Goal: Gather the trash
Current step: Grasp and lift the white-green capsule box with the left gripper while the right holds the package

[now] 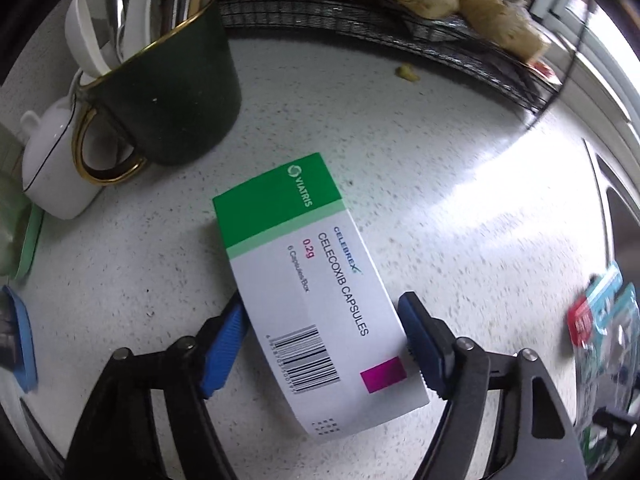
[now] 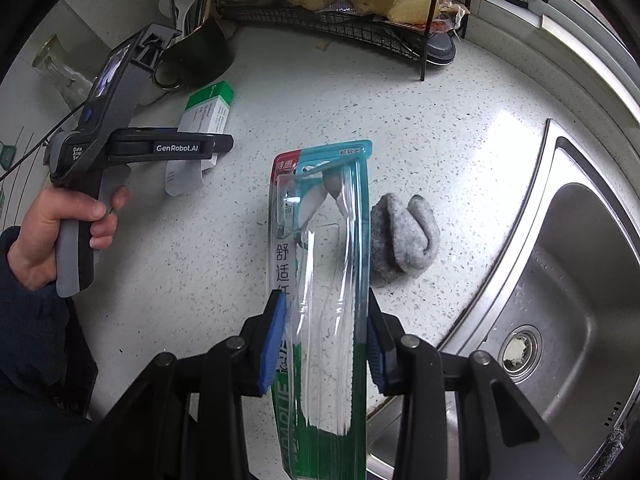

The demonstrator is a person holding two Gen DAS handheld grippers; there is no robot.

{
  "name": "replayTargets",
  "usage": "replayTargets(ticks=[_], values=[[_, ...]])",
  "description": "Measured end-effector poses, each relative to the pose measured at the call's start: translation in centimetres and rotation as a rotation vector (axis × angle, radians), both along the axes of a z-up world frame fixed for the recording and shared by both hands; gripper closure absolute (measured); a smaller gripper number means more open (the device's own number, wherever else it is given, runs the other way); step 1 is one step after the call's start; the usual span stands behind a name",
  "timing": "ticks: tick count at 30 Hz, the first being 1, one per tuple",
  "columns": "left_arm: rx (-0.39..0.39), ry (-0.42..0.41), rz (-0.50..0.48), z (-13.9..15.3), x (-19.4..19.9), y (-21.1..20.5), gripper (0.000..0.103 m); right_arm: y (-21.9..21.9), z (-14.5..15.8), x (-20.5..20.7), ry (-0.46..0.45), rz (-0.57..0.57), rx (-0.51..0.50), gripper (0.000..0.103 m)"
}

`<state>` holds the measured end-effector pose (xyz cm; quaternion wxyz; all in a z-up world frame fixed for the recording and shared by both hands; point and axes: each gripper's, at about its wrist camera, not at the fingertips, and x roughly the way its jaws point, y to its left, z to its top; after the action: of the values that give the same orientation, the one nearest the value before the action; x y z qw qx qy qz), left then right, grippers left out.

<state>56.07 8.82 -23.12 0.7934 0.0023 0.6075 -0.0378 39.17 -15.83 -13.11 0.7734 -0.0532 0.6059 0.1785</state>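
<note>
A white and green medicine box (image 1: 304,264) lies flat on the speckled white counter (image 1: 460,184), skewed between the blue pads of my left gripper (image 1: 322,304). The pads touch its two long edges. From the right wrist view the same box (image 2: 208,108) sits under the left gripper (image 2: 218,143), which a hand (image 2: 52,232) holds. My right gripper (image 2: 326,340) is shut on an empty toothbrush blister pack (image 2: 320,220), held above the counter near the sink. That pack (image 1: 600,320) shows blurred at the right edge of the left wrist view.
A dark green mug (image 1: 172,92) full of utensils and a white pot (image 1: 48,160) stand just beyond the box. A black wire rack (image 2: 340,28) with ginger lines the back. A folded grey cloth (image 2: 404,236) lies beside the steel sink (image 2: 560,280).
</note>
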Motion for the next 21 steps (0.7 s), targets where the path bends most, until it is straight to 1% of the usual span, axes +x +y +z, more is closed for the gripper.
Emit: replayTargets(ticks=[1,2,4,5,7,11,14,16,18,21], values=[[-0.021,-0.004,-0.024,0.1,-0.6,0.1,0.033,0.0,0.1,-0.1,-0.001,0.003,0.002,0.069],[-0.017,-0.02,-0.031,0.3,-1.0,0.3,0.034,0.0,0.1,-0.2,-0.003,0.004,0.005,0.069],[0.015,-0.067,-0.062,1.2,-2.2,0.5,0.036,0.2,0.0,-0.4,-0.003,0.005,0.006,0.069],[0.015,-0.081,-0.078,1.6,-2.7,0.5,0.037,0.2,-0.1,-0.5,-0.005,0.005,0.006,0.069],[-0.011,-0.095,-0.108,2.8,-3.7,0.3,0.038,0.0,-0.2,-0.7,-0.008,0.003,0.011,0.069],[-0.067,-0.109,-0.167,4.8,-5.6,-0.1,0.039,-0.1,-0.4,-0.8,-0.008,0.0,0.019,0.069],[-0.067,-0.114,-0.223,6.0,-6.6,-0.8,0.04,-0.1,-0.1,-1.1,-0.017,0.007,0.021,0.069],[-0.079,-0.113,-0.265,6.9,-8.4,-1.5,0.04,-0.2,0.3,-1.5,-0.03,0.013,0.021,0.069],[-0.098,-0.11,-0.307,7.6,-9.2,-1.7,0.04,0.0,1.3,-2.2,-0.044,0.016,0.022,0.069],[-0.104,-0.119,-0.371,9.2,-11.2,-2.0,0.041,-0.4,2.3,-3.2,-0.07,0.018,0.022,0.069]])
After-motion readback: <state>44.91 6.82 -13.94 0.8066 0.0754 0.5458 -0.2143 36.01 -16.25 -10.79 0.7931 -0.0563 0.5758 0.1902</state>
